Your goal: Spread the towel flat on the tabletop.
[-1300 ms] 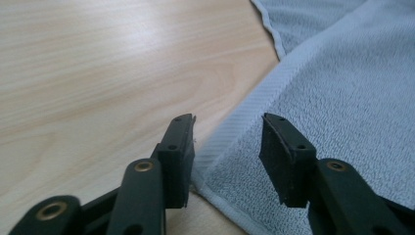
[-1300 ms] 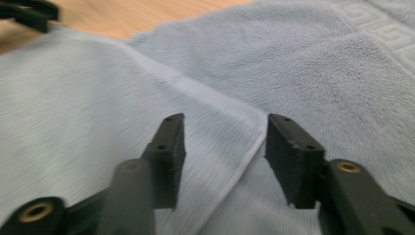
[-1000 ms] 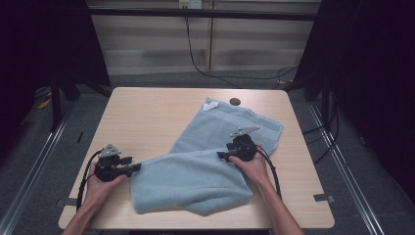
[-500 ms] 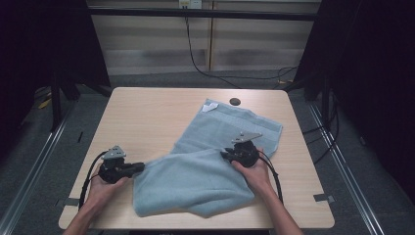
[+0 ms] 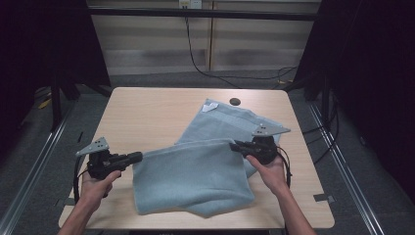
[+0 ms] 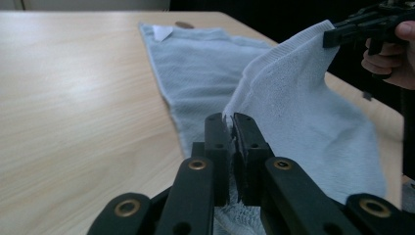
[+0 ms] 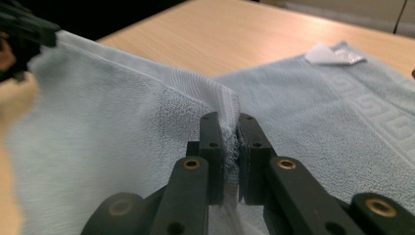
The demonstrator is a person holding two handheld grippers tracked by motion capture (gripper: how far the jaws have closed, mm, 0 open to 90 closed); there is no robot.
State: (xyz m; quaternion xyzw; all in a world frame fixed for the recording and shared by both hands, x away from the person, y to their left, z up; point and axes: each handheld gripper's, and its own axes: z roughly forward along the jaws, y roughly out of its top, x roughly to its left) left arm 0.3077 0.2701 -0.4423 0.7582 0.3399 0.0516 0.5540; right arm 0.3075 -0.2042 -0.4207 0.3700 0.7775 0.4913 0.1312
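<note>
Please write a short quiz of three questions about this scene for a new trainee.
1. True or false: the left gripper is shut on the towel.
2. What does the right gripper hold? A) a cable B) a corner of the towel C) nothing
3. What small white thing sits at the towel's far corner, near the dark hole in the table?

Key: 1. True. 2. B; its jaws have just been closing and now pinch the cloth. 3. A label.
</note>
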